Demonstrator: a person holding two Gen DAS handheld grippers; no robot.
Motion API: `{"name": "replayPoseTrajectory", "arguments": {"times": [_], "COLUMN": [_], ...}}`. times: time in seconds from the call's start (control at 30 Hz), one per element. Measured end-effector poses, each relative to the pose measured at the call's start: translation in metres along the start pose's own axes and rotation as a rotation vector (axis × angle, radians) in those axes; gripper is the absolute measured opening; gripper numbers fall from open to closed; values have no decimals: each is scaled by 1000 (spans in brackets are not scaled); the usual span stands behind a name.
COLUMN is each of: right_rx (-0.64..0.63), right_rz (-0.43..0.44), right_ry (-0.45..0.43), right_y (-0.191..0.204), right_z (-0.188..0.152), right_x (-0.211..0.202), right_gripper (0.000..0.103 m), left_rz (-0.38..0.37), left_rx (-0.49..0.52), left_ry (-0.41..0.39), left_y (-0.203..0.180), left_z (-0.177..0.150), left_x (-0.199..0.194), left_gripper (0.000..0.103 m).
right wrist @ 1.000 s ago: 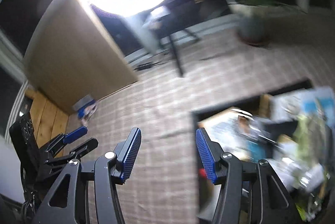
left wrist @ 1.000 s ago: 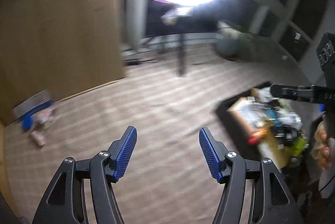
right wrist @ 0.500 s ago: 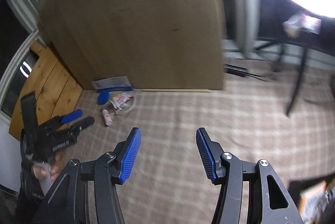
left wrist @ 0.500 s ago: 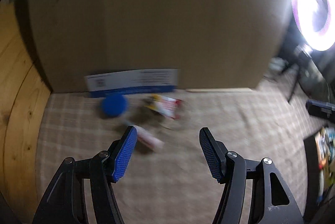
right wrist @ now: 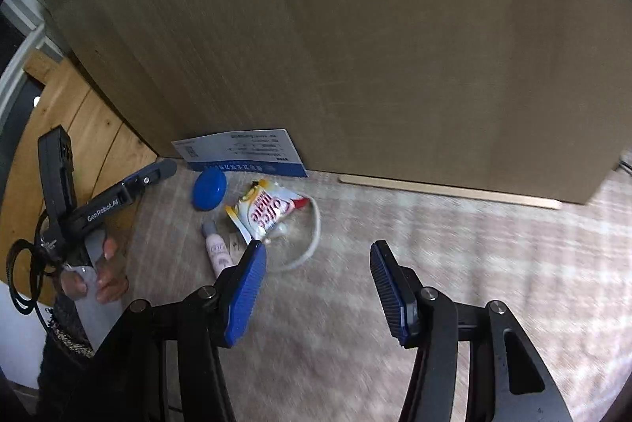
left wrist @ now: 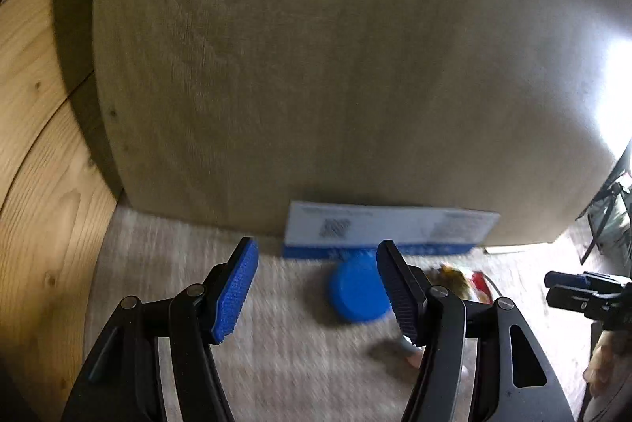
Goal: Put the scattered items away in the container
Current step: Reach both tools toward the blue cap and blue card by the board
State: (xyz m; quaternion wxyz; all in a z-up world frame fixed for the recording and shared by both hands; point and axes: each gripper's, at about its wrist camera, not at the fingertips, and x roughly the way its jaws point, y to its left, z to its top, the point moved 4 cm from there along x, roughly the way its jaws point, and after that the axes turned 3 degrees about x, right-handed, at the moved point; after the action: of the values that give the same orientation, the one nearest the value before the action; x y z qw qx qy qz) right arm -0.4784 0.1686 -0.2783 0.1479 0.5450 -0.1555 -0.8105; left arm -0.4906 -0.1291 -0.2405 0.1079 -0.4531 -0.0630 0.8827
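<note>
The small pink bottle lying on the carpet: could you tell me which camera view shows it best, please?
The right wrist view: the small pink bottle lies there in full, sharp, beside the snack packet. In the left wrist view only a blurred bit of it shows, mostly behind a finger of the left gripper.

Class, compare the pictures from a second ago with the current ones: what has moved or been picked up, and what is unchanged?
Both views have swung away from the ring light and the cluttered container to the scattered items by the wooden panel: a blue lid, a snack packet, a small bottle, a white cord and a blue-and-white card. The left gripper and right gripper stay open and empty; nothing was picked up.
</note>
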Motion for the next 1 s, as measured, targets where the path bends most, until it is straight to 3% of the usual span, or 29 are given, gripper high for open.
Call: {"name": "replayPoseTrajectory", "arguments": {"times": [0.2,0.27,0.33,0.43,0.53,0.7,0.8,1.0], "right_rx": [-5,-8,-10,4,4,0,-2,-2], "right_rz": [5,0,-6,1,2,7,5,10], "right_ry": [13,15,16,18,19,19,23,-9], "right_y": [7,8,8,6,6,10,12,13], "right_z": [8,11,13,15,16,18,19,19], "right_x": [21,27,30,34,37,43,46,32], "right_gripper": [51,51,51,51,51,51,51,51], "left_rz": [-48,-72,-84,-147,-153,-226,-195,-145], "left_rx": [49,64,85,72,104,169,229,235], "left_ry": [-6,-1,-5,14,28,77,81,37], "left_y": [5,3,3,3,-4,-27,-35,-30], "left_z": [11,11,9,4,-2,-19,-29,-19], "left_x": [22,26,28,32,35,38,35,18], "left_gripper": [67,75,75,65,47,45,45,52]}}
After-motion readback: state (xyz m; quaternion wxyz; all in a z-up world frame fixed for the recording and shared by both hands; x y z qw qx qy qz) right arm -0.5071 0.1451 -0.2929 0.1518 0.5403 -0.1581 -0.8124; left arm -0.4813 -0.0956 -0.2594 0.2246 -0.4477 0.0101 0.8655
